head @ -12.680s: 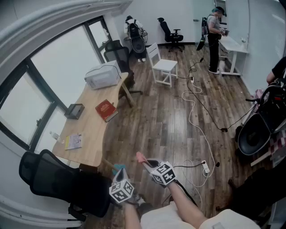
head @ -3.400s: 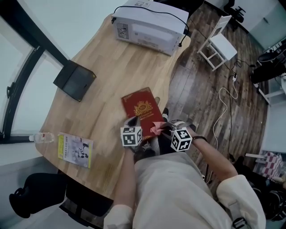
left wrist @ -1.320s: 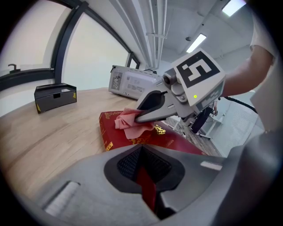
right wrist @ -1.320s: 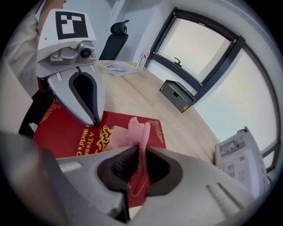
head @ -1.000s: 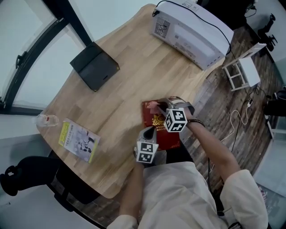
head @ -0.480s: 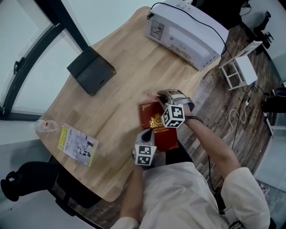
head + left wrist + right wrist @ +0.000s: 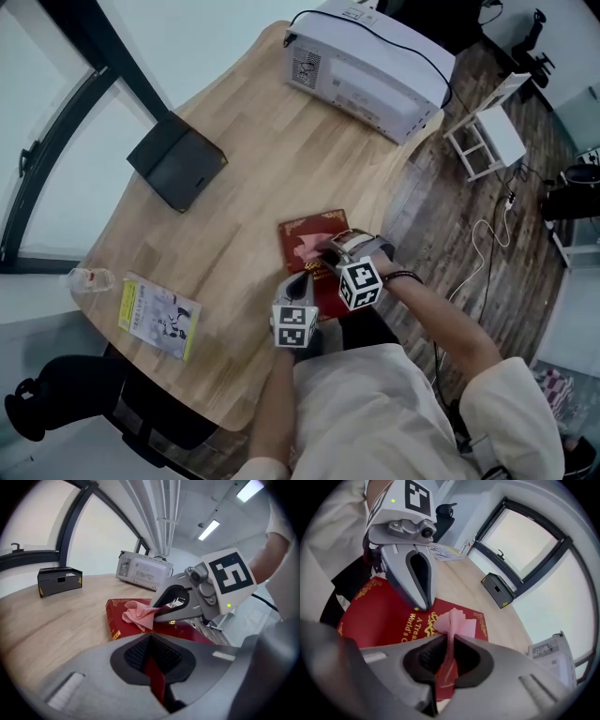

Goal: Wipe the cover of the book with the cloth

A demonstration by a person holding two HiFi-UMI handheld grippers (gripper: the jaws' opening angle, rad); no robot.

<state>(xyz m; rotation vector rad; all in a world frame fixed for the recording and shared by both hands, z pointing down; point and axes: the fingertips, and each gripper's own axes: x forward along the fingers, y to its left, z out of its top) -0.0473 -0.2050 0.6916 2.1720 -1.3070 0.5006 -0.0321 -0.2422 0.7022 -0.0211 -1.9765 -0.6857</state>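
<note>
The red book [image 7: 314, 225] is mid-wipe, I judge: my right gripper [image 7: 447, 641] clamps the pink cloth [image 7: 457, 623], my closed left gripper [image 7: 151, 645] pins the cover, so next I sweep across

Cloth [image 7: 307, 247] on book [image 7: 302, 228] on table [image 7: 253, 159]

We wear a loose cream top [image 7: 375, 412] and a dark right wristband [image 7: 401, 277]. Our grey left gripper [image 7: 301, 277] and right gripper [image 7: 323, 249] each bear a white cube [image 7: 292, 324] with black markers.

A white printer [image 7: 366, 66], black box [image 7: 176, 167], booklet [image 7: 157, 317] and clear bottle [image 7: 86, 278] sit on the wooden table [image 7: 253, 159].
</note>
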